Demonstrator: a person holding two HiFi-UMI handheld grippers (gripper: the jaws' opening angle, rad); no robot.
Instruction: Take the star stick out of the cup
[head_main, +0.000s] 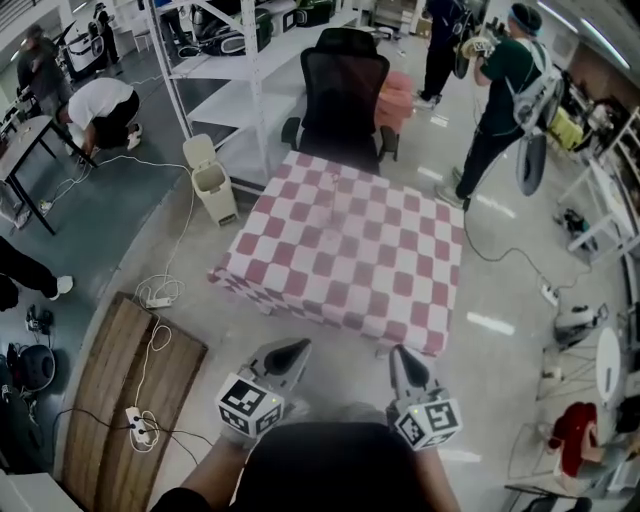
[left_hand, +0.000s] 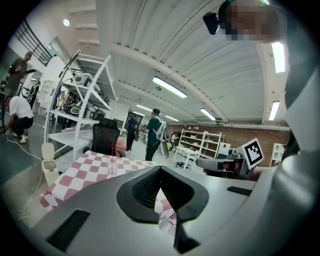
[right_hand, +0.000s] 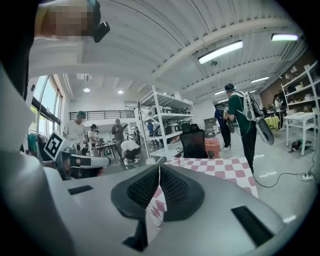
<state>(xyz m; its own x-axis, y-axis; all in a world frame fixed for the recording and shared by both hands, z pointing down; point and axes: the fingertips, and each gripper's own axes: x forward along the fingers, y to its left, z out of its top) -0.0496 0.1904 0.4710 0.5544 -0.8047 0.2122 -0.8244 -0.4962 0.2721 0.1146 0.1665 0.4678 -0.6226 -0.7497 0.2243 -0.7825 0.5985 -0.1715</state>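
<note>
Short of table (head_main: 345, 265) near edge: left gripper (head_main: 299, 346), right gripper (head_main: 398, 353) held low against body, side by side, pointing forward. Both claws closed, empty. Star stick (left_hand: 113, 159) upright in cup (left_hand: 111, 172), table's far half.

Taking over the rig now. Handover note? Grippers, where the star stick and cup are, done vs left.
Left gripper: fingers shut, empty, held low in front of the body, short of the table.
Right gripper: same, shut and empty.
Star stick stands upright in the cup on the checkered table, toward the black chair; both small at this range.
Done: nothing; stick not yet out.
Left: step up, open a gripper, grip the stick, lift it out.
</note>
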